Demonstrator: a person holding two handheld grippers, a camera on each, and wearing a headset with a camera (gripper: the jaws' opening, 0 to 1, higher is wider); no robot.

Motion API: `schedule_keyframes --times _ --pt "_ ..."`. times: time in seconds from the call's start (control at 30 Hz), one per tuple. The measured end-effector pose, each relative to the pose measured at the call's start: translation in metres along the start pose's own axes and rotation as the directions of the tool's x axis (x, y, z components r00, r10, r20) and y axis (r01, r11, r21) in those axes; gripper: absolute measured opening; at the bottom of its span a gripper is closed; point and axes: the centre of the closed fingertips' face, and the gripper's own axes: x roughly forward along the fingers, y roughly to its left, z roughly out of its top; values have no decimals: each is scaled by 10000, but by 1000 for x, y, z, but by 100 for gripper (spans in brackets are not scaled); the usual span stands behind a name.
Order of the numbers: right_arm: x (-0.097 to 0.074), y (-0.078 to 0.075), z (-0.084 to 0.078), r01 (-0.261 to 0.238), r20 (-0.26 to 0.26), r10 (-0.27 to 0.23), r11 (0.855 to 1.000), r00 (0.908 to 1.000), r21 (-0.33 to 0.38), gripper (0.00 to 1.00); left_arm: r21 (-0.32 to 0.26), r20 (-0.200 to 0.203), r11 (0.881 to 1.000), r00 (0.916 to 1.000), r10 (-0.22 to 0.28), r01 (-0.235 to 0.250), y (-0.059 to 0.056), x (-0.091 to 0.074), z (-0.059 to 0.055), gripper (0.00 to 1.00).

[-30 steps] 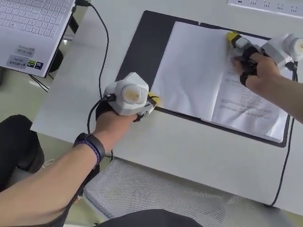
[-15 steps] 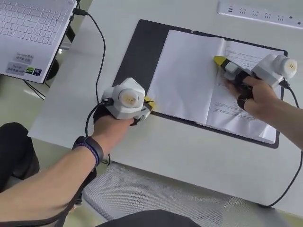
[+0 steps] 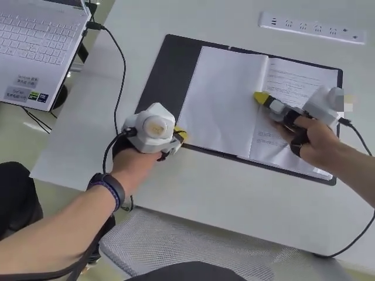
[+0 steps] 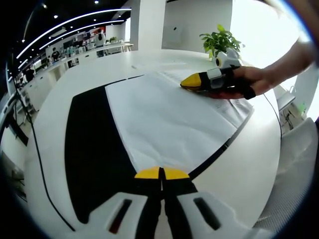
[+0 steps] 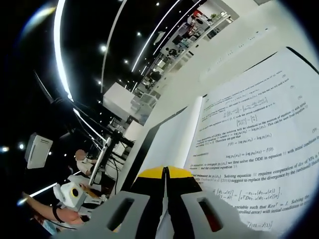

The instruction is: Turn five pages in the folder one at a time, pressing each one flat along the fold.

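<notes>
The black folder (image 3: pixel 167 70) lies open on the white table. A blank white page (image 3: pixel 225 99) is turned over to the left, and a printed page (image 3: pixel 296 79) lies on the right. My right gripper (image 3: pixel 261 98) is shut, its yellow tips pressed on the fold between the two pages, about halfway down. In the right gripper view the shut tips (image 5: pixel 164 173) rest where the blank sheet meets the printed page (image 5: pixel 249 144). My left gripper (image 3: pixel 180 136) is shut at the folder's near left edge; its tips (image 4: pixel 160 173) touch the black cover (image 4: pixel 89 144) beside the page corner.
A white laptop (image 3: pixel 35 41) sits at the far left with a black cable (image 3: pixel 120 64) running past the folder. A power strip (image 3: pixel 313 27) lies along the table's far edge. A grey mesh chair seat (image 3: pixel 193 246) is under the near edge.
My right gripper has slid down the fold from the top of the page toward the middle. The left gripper has stayed at the folder's near left edge. The head camera has shifted.
</notes>
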Motion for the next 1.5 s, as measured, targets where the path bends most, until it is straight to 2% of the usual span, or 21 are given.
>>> schedule_keyframes --times 0.2,0.63,1.23,1.3,1.5 --pt "-13 21 -20 -192 -151 190 9998 9997 -110 0 -96 13 9999 10000 -35 35 2 3 -1 0" --pt "-37 41 -58 -640 -431 649 9977 9970 214 0 -106 31 9999 10000 -34 34 3 6 -3 0" --pt "-60 51 -97 -784 -1145 809 9966 9901 257 0 -128 82 9999 9999 -89 90 7 9 -5 0" --pt "-60 46 -97 -793 -1243 817 9966 9889 241 0 -127 84 9999 9999 -88 89 7 9 -6 0" --pt "-64 44 -103 -751 -1373 778 9969 9875 250 0 -111 29 9999 10000 -93 93 8 10 -7 0"
